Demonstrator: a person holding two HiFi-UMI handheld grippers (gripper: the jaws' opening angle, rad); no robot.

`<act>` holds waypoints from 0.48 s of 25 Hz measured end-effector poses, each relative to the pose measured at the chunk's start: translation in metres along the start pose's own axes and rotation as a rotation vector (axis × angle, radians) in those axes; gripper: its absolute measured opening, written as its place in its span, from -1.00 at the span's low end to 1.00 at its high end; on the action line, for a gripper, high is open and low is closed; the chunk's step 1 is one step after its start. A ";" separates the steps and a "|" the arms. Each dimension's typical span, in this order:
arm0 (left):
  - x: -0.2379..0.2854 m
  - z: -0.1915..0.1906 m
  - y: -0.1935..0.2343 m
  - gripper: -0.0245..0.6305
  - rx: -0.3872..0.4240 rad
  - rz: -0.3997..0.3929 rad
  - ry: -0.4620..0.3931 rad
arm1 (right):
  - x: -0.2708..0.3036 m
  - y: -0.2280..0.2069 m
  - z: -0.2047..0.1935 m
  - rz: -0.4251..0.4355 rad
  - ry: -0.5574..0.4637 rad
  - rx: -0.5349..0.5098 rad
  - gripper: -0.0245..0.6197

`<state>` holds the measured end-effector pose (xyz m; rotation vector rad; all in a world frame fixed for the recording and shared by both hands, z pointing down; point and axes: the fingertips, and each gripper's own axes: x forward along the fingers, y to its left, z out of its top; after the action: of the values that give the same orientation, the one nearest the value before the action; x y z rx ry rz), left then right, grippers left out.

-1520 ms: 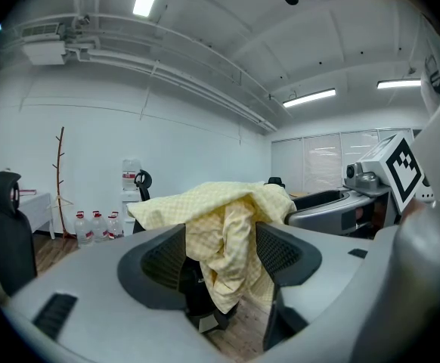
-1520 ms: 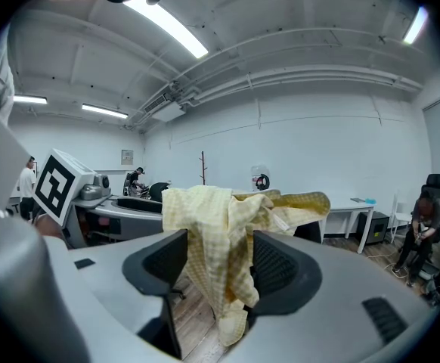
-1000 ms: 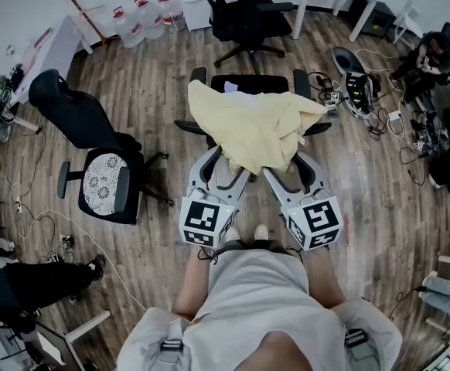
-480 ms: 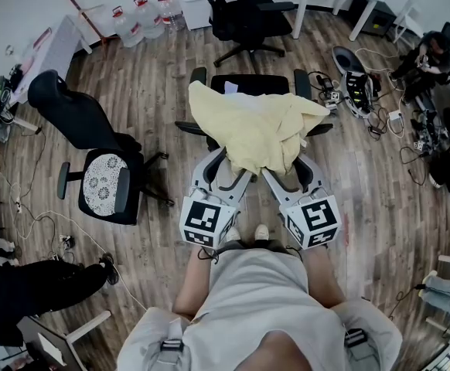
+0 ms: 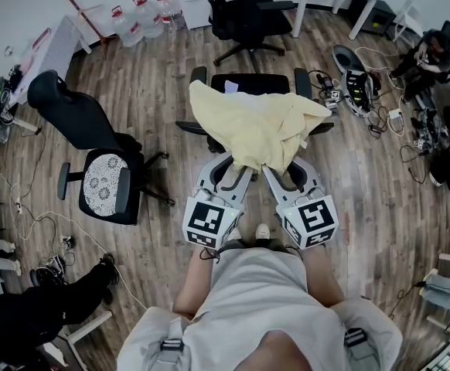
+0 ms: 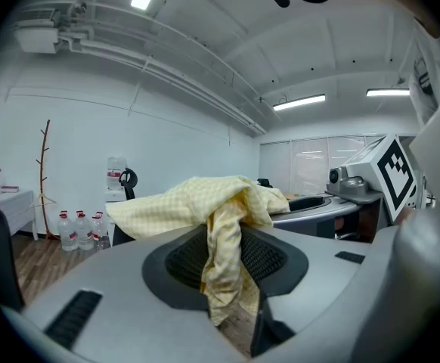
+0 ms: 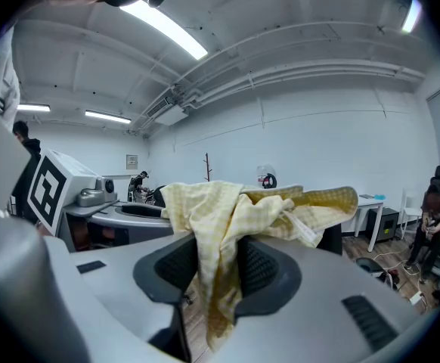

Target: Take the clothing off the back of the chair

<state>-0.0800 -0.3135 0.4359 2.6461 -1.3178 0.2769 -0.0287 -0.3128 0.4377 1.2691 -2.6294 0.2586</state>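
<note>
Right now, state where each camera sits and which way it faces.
Head view: on the person's head, facing steeply down at the yellow garment on the chair; shows torso, left gripper, right gripper.
Left gripper view: rides the left gripper, looks along its closing jaws, garment between them; right gripper at right.
Right gripper view: rides the right gripper, jaws closing, garment between them; left gripper at left.
Shared: both gripper views see the garment.

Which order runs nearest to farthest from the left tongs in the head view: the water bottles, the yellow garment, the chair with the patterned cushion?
1. The yellow garment, between the left tongs as they close on it.
2. The chair with the patterned cushion, off to the left.
3. The water bottles, far upper left by the wall.
</note>
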 end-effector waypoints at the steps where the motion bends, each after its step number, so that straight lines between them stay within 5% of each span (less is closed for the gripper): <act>1: 0.000 0.000 -0.001 -0.52 0.000 -0.003 -0.002 | 0.001 0.001 0.000 -0.001 -0.001 0.001 -0.50; 12: -0.001 -0.001 -0.003 -0.67 0.004 -0.024 0.000 | -0.001 0.003 0.002 -0.011 -0.013 0.012 -0.60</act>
<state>-0.0780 -0.3107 0.4362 2.6626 -1.2862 0.2767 -0.0310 -0.3108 0.4357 1.2924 -2.6351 0.2663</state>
